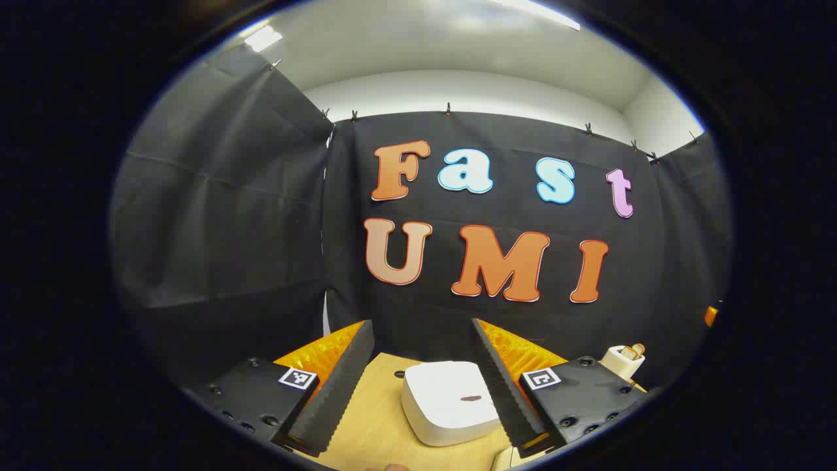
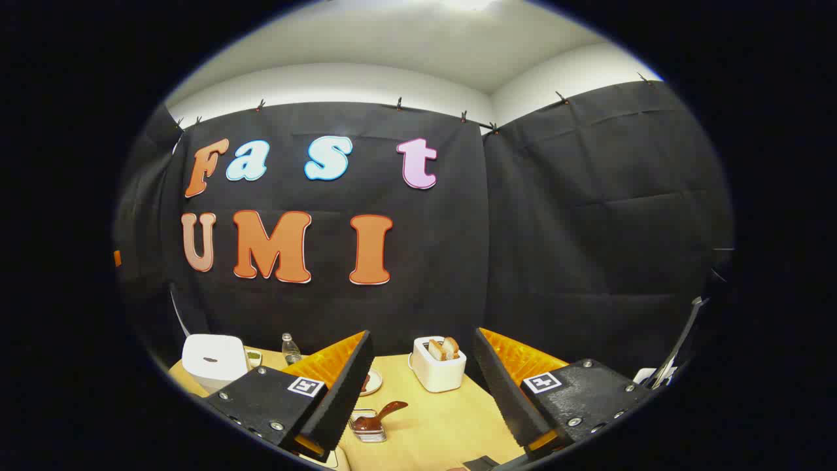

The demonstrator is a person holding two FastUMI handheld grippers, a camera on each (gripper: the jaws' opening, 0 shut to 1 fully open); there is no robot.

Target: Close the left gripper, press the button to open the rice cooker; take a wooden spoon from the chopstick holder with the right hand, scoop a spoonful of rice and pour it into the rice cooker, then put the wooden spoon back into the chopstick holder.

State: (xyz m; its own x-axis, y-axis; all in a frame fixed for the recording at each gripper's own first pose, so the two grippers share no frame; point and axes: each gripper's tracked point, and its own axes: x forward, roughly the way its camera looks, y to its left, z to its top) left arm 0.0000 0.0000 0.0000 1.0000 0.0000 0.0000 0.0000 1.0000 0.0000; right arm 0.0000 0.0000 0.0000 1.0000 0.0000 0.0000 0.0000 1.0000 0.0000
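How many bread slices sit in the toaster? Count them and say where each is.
2: both bread slices stand side by side in the slots of the white toaster on the table's far side; more may be hidden inside.

A staged recording booth set up as a small kitchen, not a real home. Black cloth [image 2: 588, 216] hangs clipped along its top edge as walls on all sides, with plain white room walls and ceiling lights above. A light wooden tabletop [image 2: 444, 418] carries kitchen goods: a white, rounded-square rice cooker [image 1: 448, 402] with its lid shut, a white toaster [image 2: 439, 366] holding bread slices, and a small clear bottle [image 2: 290, 348] near the back edge.
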